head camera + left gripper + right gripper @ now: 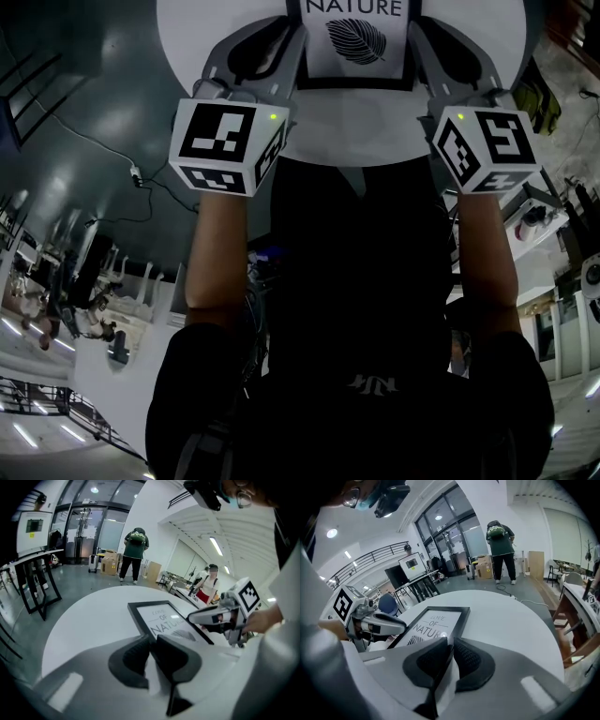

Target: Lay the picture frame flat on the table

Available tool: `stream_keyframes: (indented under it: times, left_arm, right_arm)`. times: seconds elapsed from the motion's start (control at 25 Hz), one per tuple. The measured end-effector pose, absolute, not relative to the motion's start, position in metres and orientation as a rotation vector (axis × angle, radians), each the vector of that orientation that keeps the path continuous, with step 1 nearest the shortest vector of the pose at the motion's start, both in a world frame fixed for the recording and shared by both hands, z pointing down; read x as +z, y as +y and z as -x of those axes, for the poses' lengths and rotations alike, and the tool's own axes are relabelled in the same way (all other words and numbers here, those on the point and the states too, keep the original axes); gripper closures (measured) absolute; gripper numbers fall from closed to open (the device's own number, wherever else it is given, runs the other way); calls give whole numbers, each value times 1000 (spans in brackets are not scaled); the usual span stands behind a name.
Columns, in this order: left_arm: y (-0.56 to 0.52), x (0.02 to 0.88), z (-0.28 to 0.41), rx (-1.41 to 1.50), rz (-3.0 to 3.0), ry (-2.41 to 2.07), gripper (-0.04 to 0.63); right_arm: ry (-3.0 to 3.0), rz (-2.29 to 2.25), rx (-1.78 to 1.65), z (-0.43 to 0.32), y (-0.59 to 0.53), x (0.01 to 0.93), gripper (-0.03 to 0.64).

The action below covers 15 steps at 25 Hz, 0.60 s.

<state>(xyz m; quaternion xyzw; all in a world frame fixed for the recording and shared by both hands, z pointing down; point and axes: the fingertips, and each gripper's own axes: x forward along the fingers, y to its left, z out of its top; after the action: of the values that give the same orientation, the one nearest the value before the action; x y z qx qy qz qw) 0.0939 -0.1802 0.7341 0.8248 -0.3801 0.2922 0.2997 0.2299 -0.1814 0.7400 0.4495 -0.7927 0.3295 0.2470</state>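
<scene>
**Hazards.** The black-railed rectangular picture frame with the white leaf print (352, 42) is carried at its near end by both tools.

- If one gripper lets go before the other, the freed side is likely to drop. The frame may then twist in the remaining grip or slap onto the round white table (187, 37).
- Whether the near edge sits on the tabletop or just above it cannot be determined. Release with that edge raised risks a hard landing on the front pane.
- Pulling a gripper away before its jaws are fully parted may drag the frame across the smooth top.

**Gripper state.**

- Left gripper (152, 641) — the jaws are closed down to a thin slot. The ribbed pads clamp the frame's black side rail close to its near corner.
- Right gripper (451, 648) — the same condition, with the pads pinching the opposite rail.

**Frame position.** The frame is face up between the two grippers, on the part of the table nearest the person. Its far edge appears to rest on the tabletop.
</scene>
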Motion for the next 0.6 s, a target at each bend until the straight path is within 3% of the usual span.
stream_keyframes:
  times: [0.6]
  left_arm:
    - [-176,720,-98,816,-2239,-1056,537]
  right_arm:
    - [-2136,-1256,787,-231,-180,726,578]
